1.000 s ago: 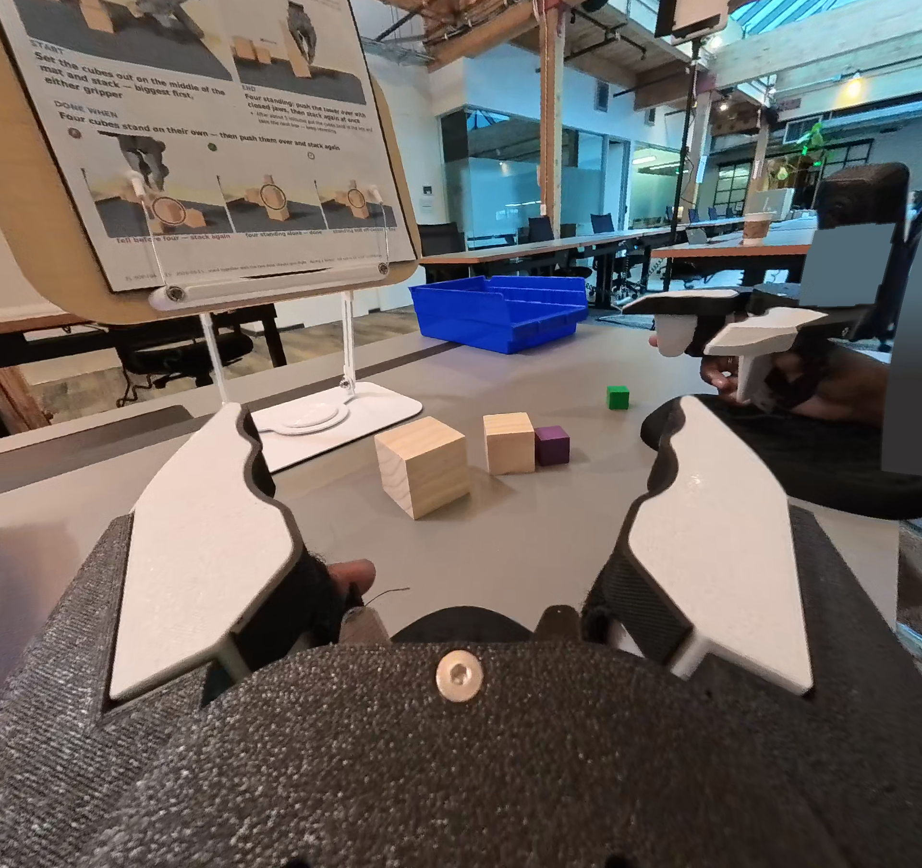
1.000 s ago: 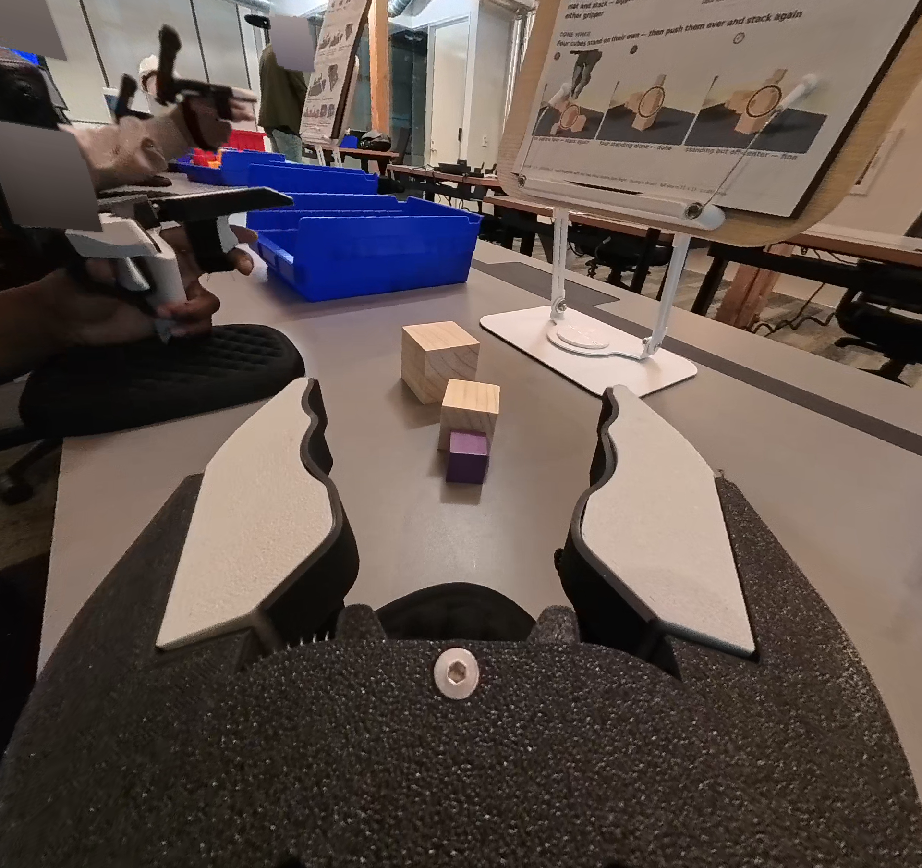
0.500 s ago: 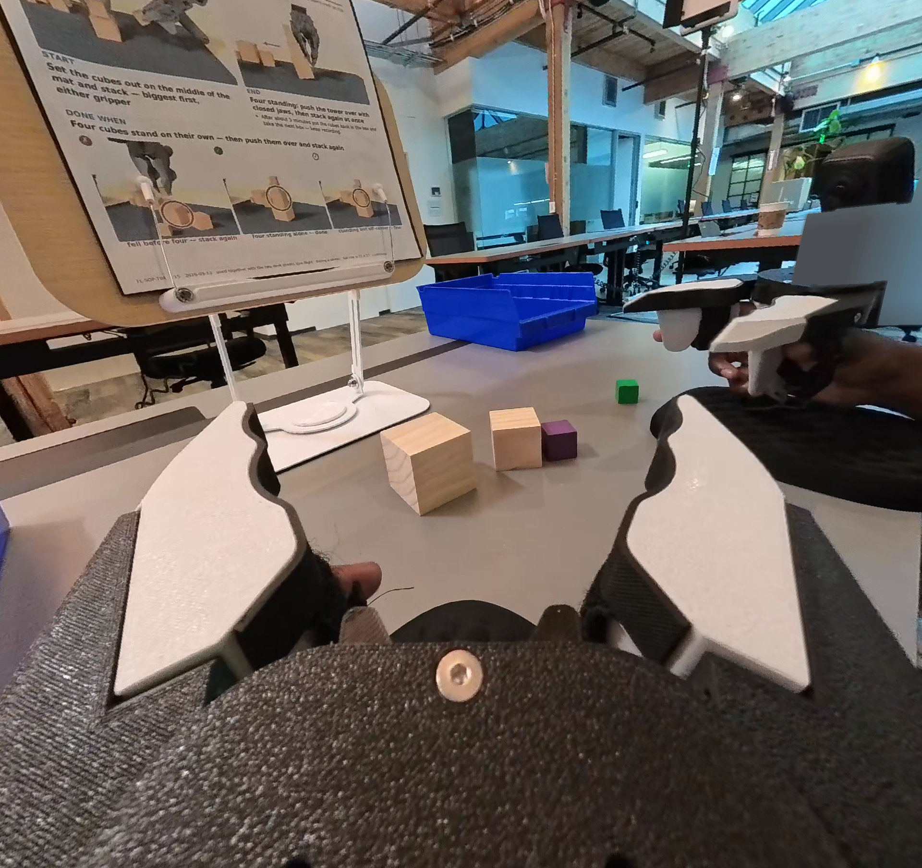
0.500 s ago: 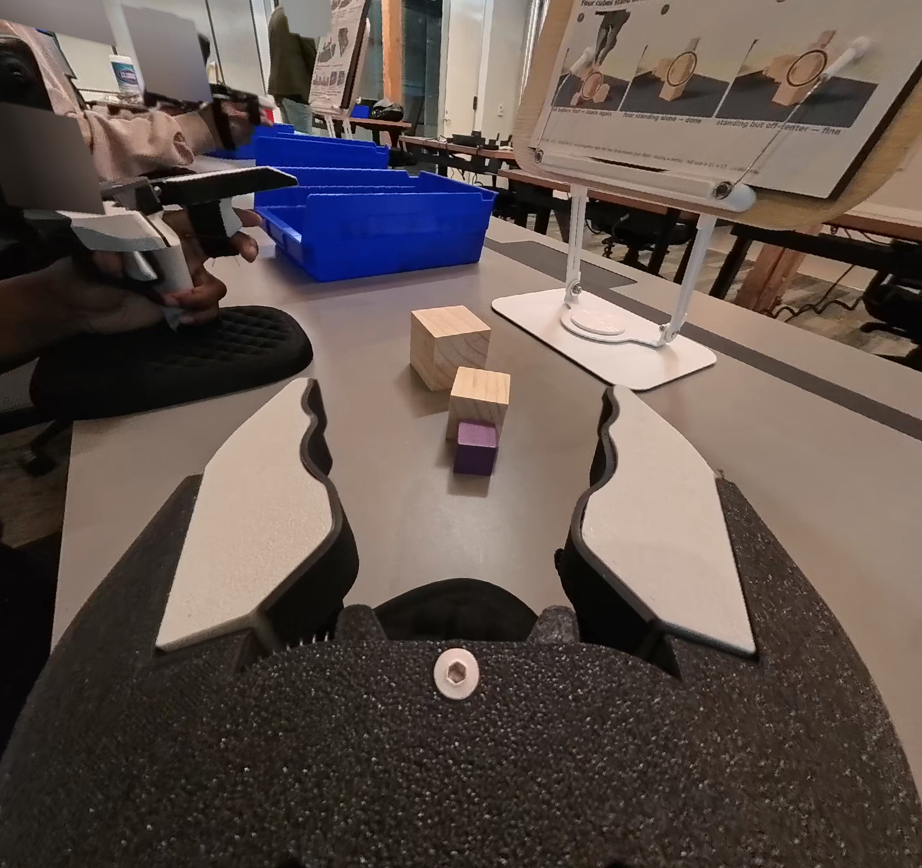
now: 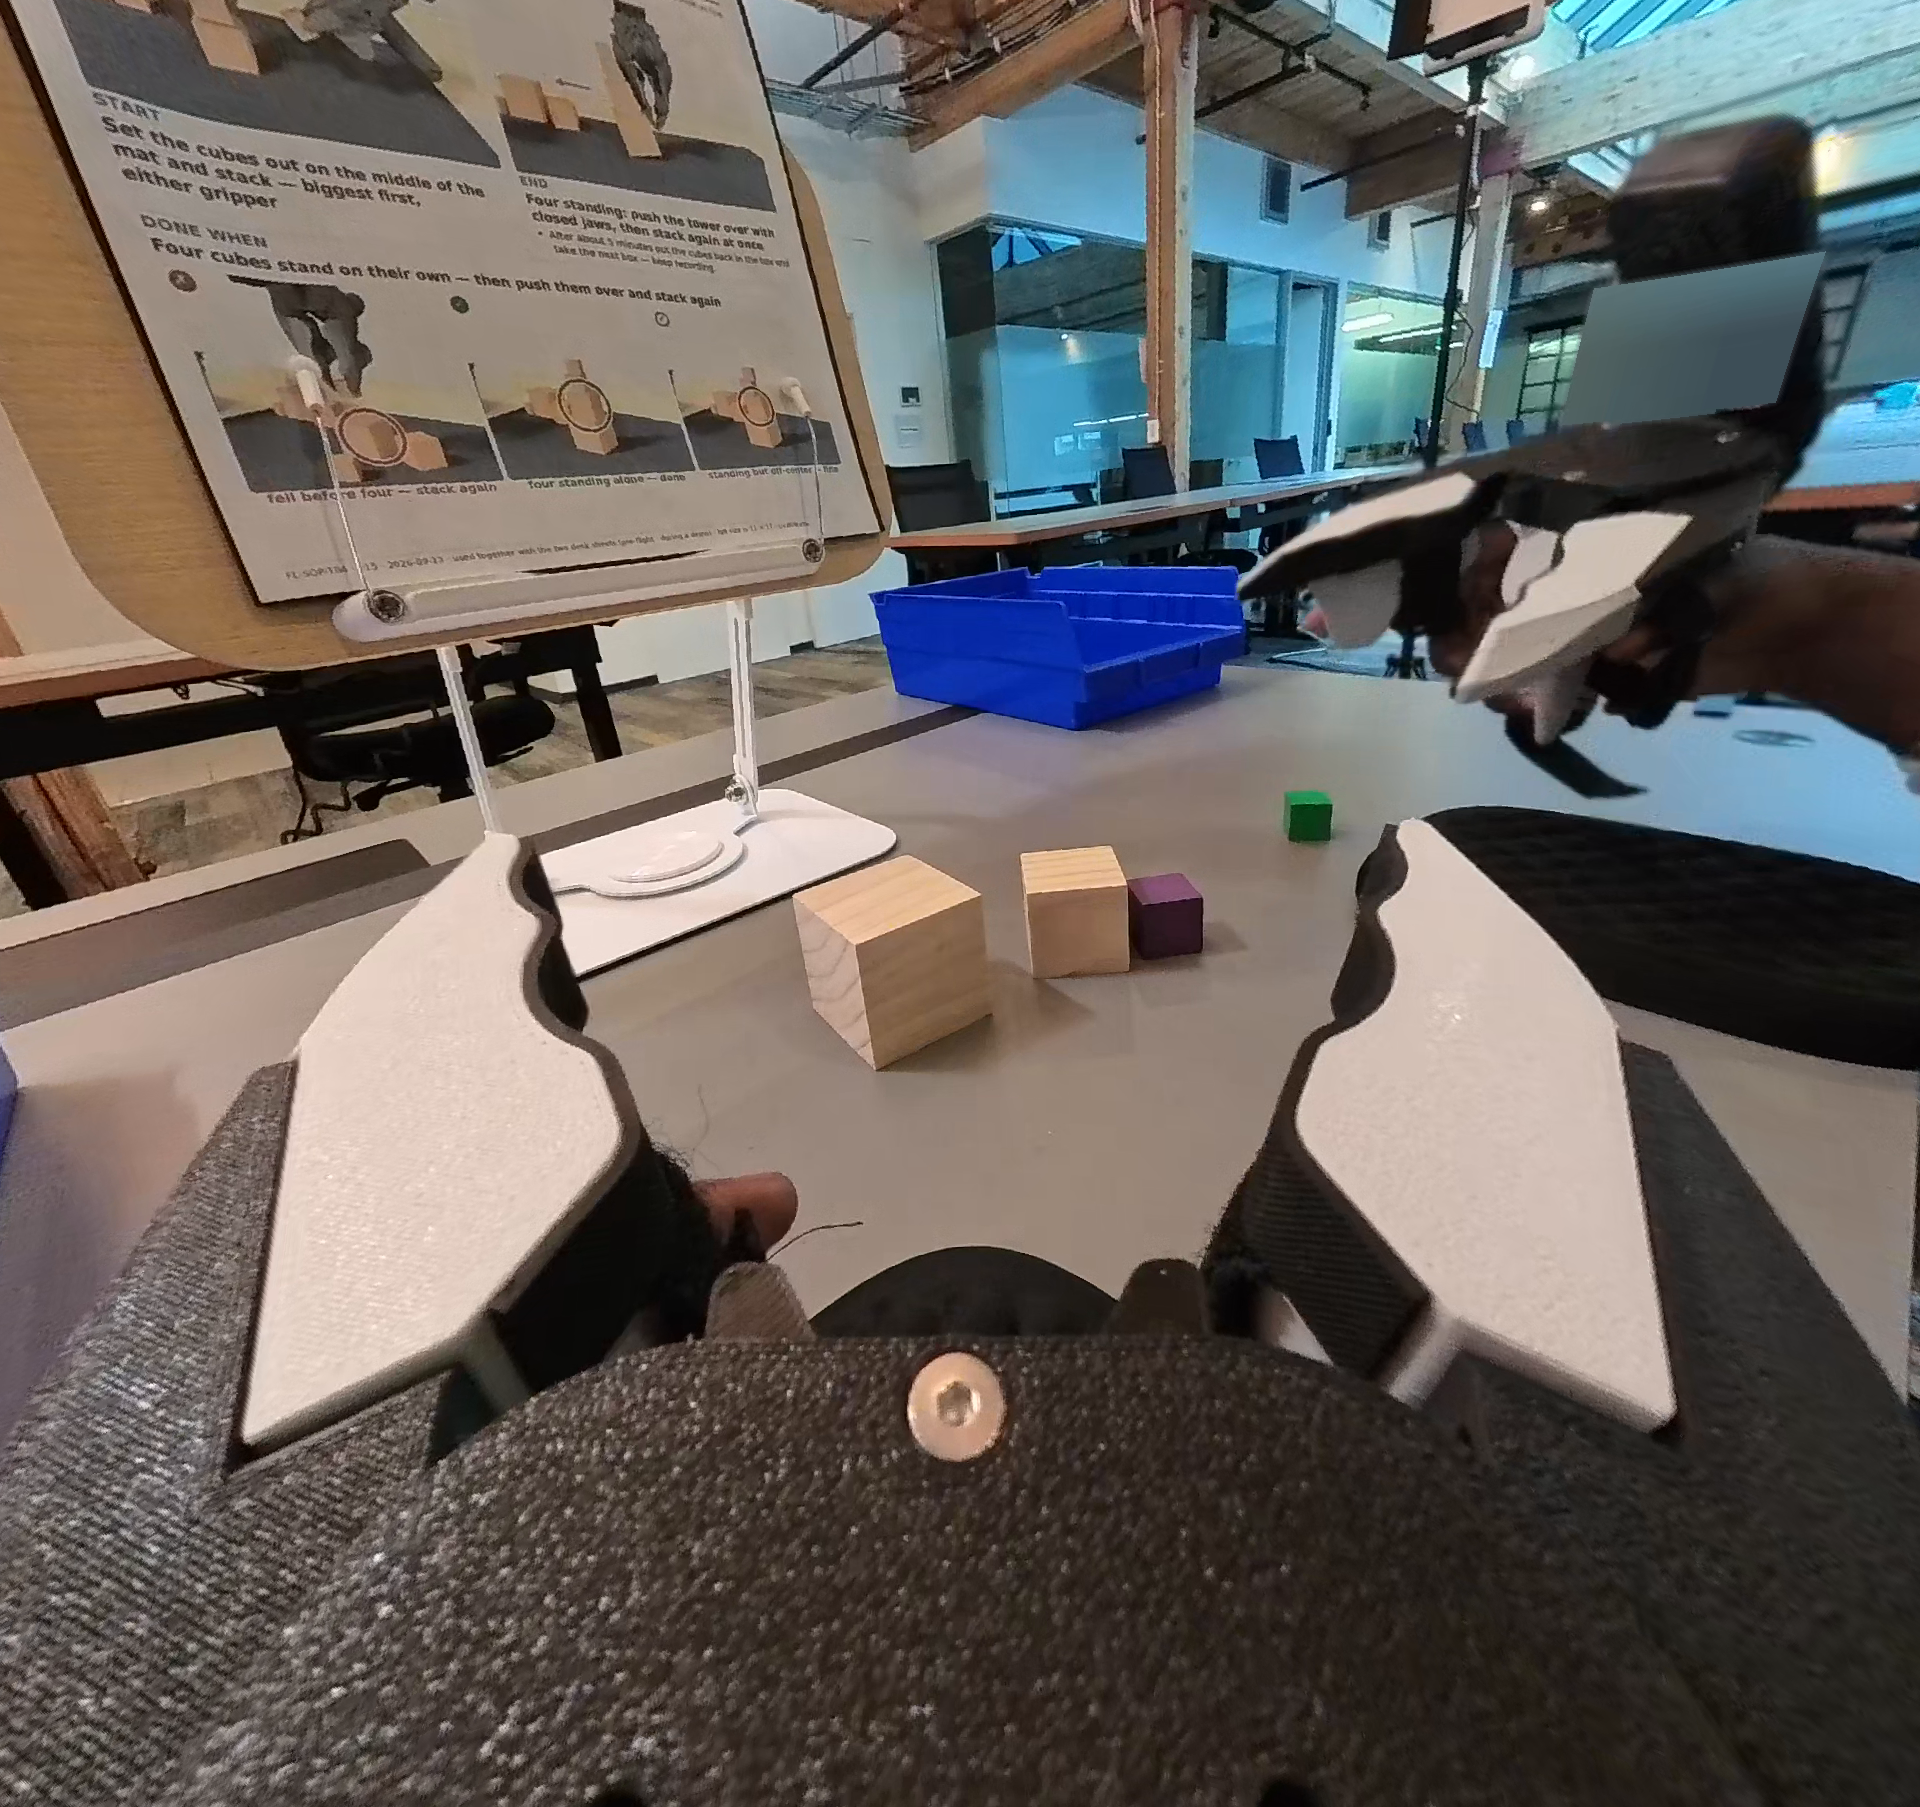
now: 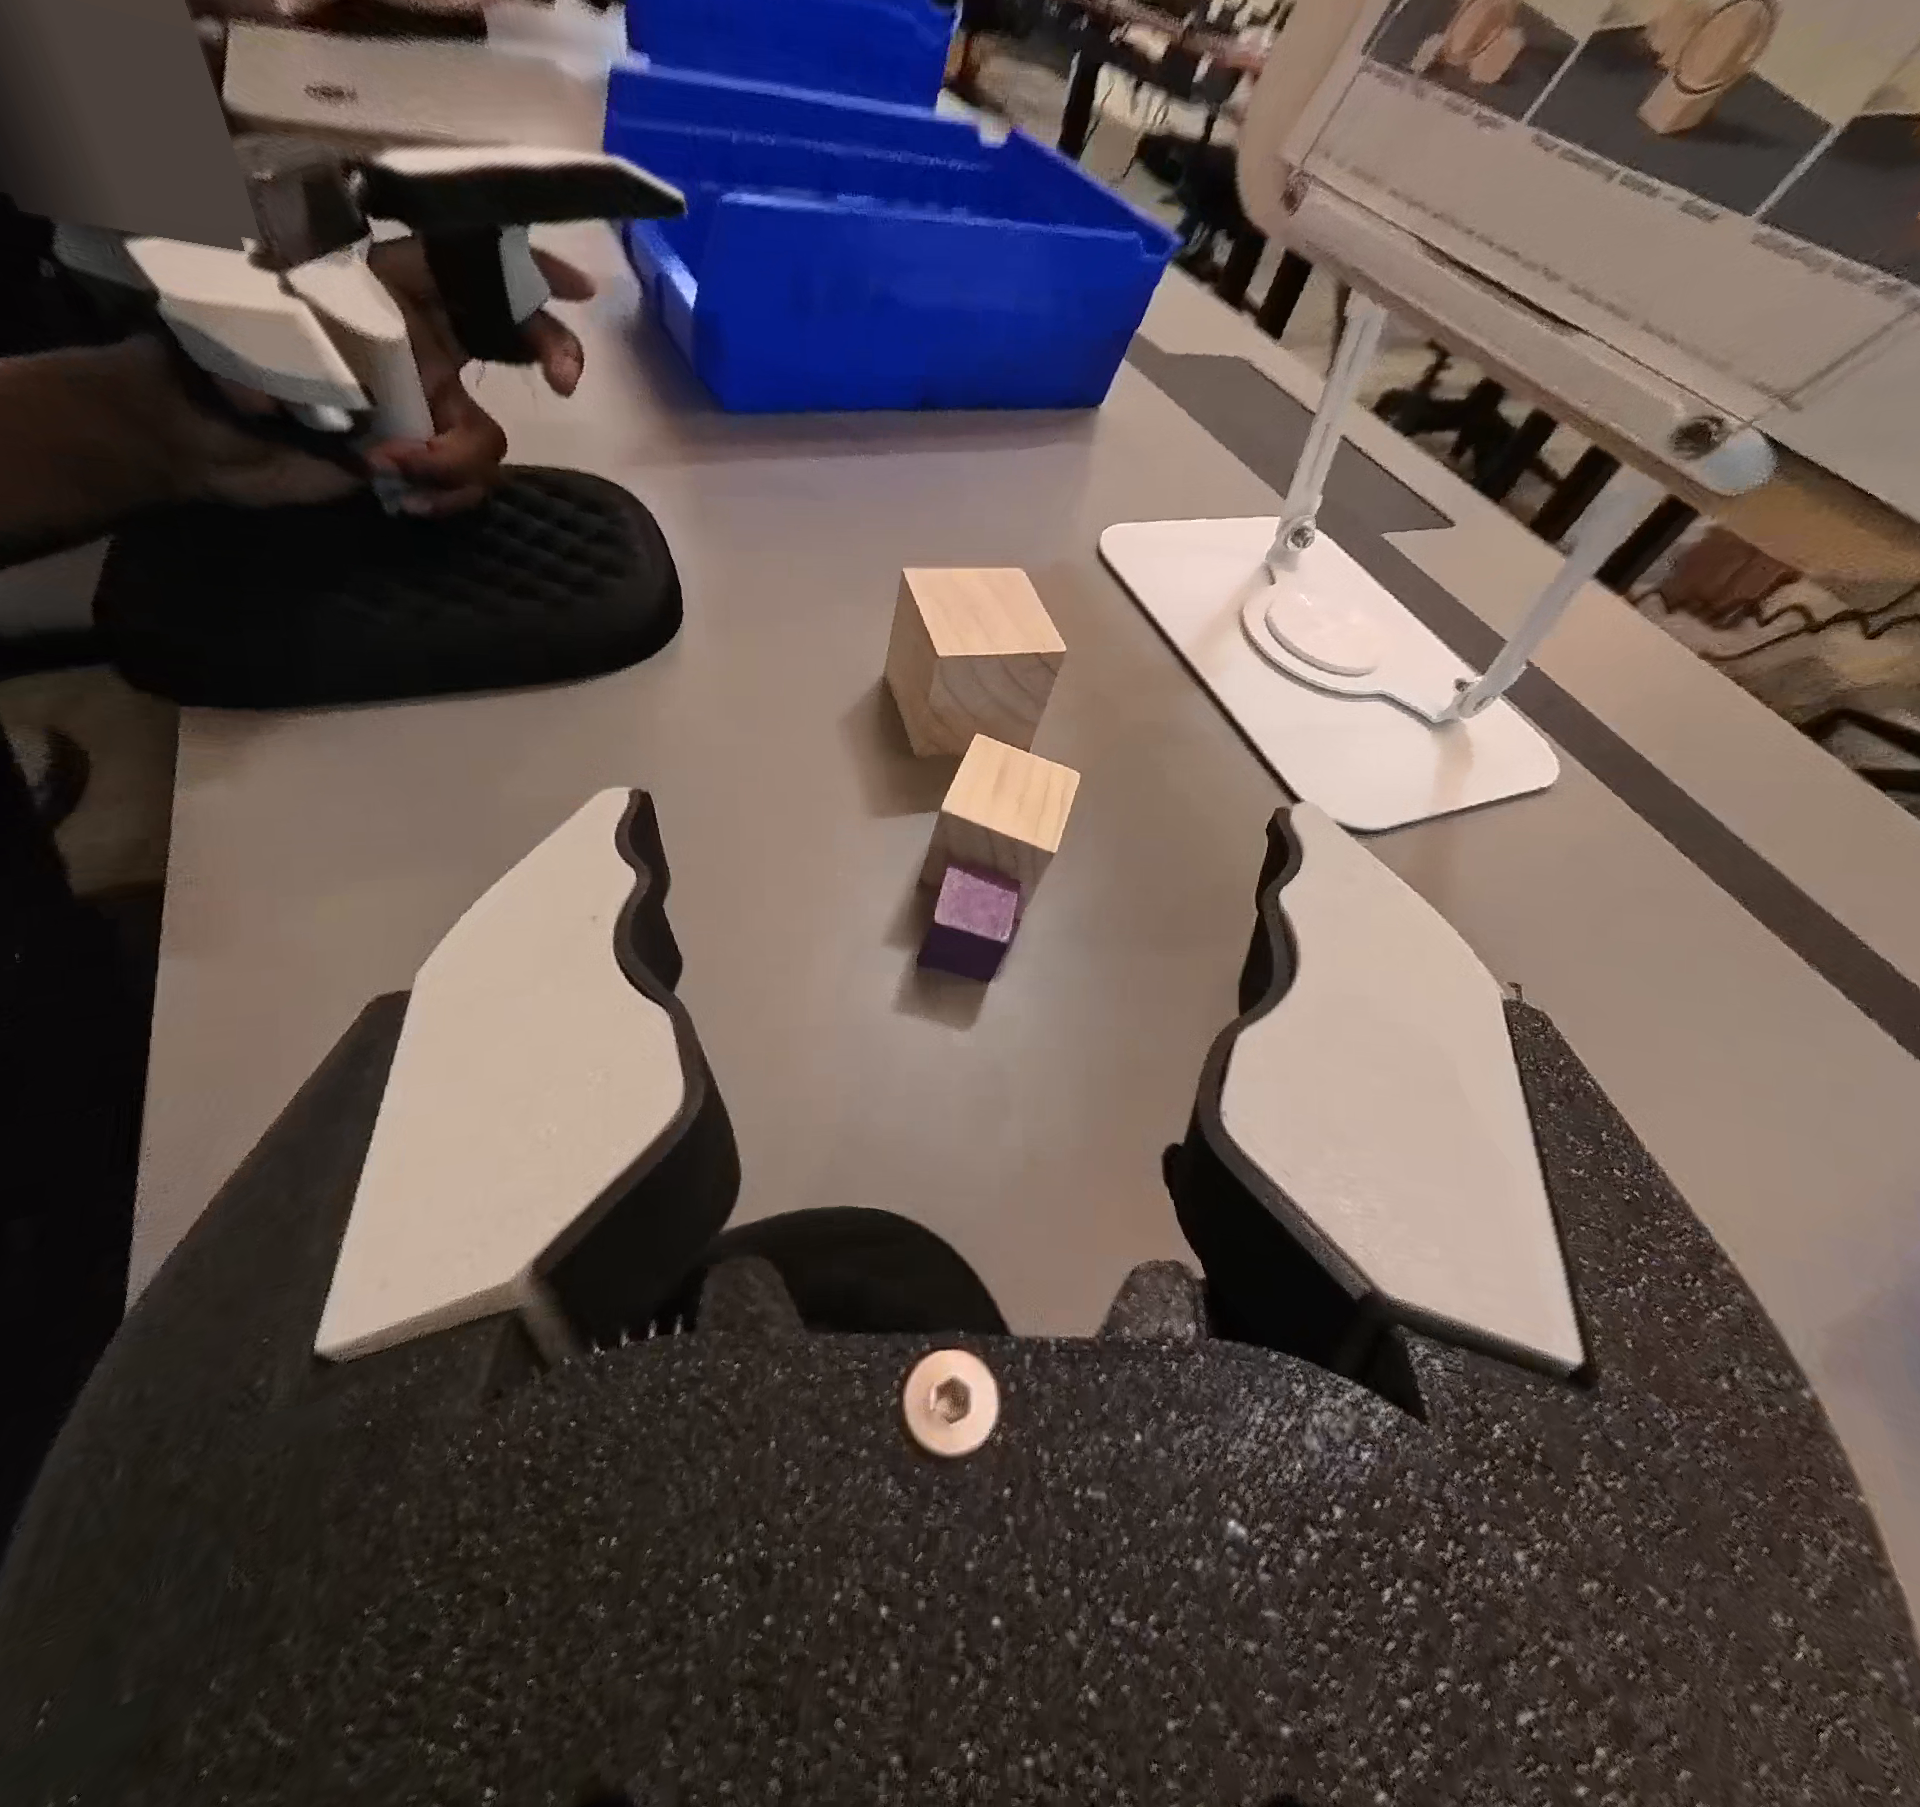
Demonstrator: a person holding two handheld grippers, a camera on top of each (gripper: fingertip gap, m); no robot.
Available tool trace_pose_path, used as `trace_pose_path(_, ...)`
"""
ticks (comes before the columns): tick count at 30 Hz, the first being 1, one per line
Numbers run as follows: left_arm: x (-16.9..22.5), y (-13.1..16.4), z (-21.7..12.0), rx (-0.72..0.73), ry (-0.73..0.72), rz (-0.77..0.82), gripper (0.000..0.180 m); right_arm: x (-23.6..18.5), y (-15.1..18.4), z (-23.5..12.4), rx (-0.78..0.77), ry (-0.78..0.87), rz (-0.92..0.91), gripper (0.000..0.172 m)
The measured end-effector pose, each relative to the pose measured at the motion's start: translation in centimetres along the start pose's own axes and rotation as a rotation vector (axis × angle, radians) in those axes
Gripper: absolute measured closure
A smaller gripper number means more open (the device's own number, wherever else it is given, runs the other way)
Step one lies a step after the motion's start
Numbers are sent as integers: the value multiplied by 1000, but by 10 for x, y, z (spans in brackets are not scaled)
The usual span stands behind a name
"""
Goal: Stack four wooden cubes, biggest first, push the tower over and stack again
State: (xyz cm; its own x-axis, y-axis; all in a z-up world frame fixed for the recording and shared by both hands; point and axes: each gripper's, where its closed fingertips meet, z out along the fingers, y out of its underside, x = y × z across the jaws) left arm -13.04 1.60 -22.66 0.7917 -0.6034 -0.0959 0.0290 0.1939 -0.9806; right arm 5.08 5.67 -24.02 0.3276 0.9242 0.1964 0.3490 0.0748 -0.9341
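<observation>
- On the grey table (image 5: 1039, 1113), four cubes sit apart and unstacked: a large wooden cube (image 5: 891, 957), a smaller wooden cube (image 5: 1074, 909) with a purple cube (image 5: 1166, 914) touching its side, and a small green cube (image 5: 1307, 814) farther off.
- Left gripper (image 5: 951, 926) is spread wide and holds nothing; the large wooden cube lies nearest, ahead of its fingertips.
- Right gripper (image 6: 956, 884) is also spread and bare, hanging above the table with the purple cube (image 6: 971, 921) between and just ahead of its tips, untouched.
- Blue bin (image 5: 1060, 640) stands behind; its contents are hidden.
- Green cube is absent from the right wrist view, probably below the frame.
- Printed sheet on a white stand (image 5: 717, 858) is cut off at the top.
</observation>
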Motion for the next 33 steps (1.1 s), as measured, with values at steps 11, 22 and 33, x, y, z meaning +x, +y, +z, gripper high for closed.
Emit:
trace_pose_path(11,-1,1,0,-4,2,-10,40,25,-18,32,-232,-134,-124,63)
trace_pose_path(22,-3,-1,-1,10,1,-30,41,18,-10,101,-452,-320,-86,71)
trace_pose_path(33,-3,-1,-1,11,8,-38,41,1,19,174,-621,-354,-68,81)
